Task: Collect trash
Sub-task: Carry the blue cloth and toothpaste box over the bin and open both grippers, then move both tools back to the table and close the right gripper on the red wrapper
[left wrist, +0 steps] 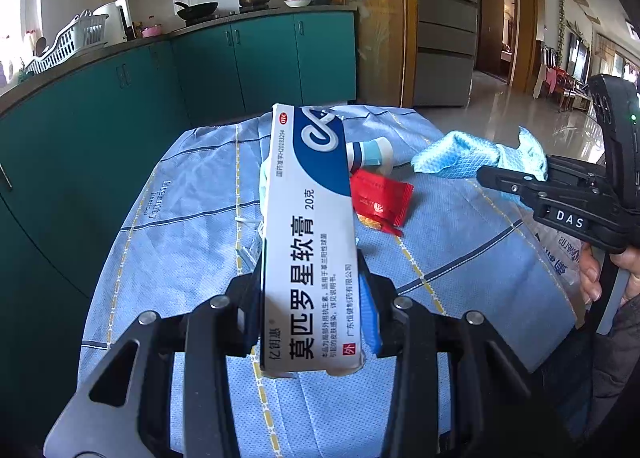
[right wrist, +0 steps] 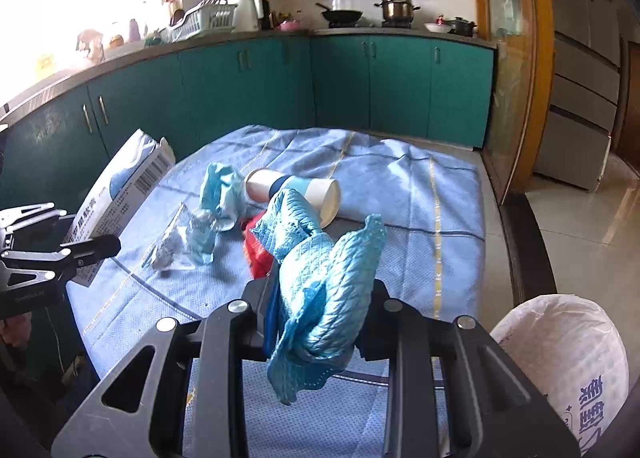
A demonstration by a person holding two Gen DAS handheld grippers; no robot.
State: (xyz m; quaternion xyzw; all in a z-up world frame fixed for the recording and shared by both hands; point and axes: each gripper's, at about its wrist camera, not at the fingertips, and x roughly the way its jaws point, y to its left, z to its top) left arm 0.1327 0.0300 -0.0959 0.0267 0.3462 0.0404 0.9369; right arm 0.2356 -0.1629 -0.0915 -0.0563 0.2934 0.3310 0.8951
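Left tool [left wrist: 310, 298]: black angular linkage arms, round silver screws, blue pads. Right tool [right wrist: 320, 316] matches it, white "DAS" lettering on its side, dark sleeve behind.

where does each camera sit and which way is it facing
Left wrist: on the left gripper, looking along its fingers at the ointment box it grips; the right gripper and a hand show.
Right wrist: on the right gripper, facing the blue cloth it grips; the left gripper shows.
Shared: blue tablecloth, paper cup, red wrapper, green cabinets.
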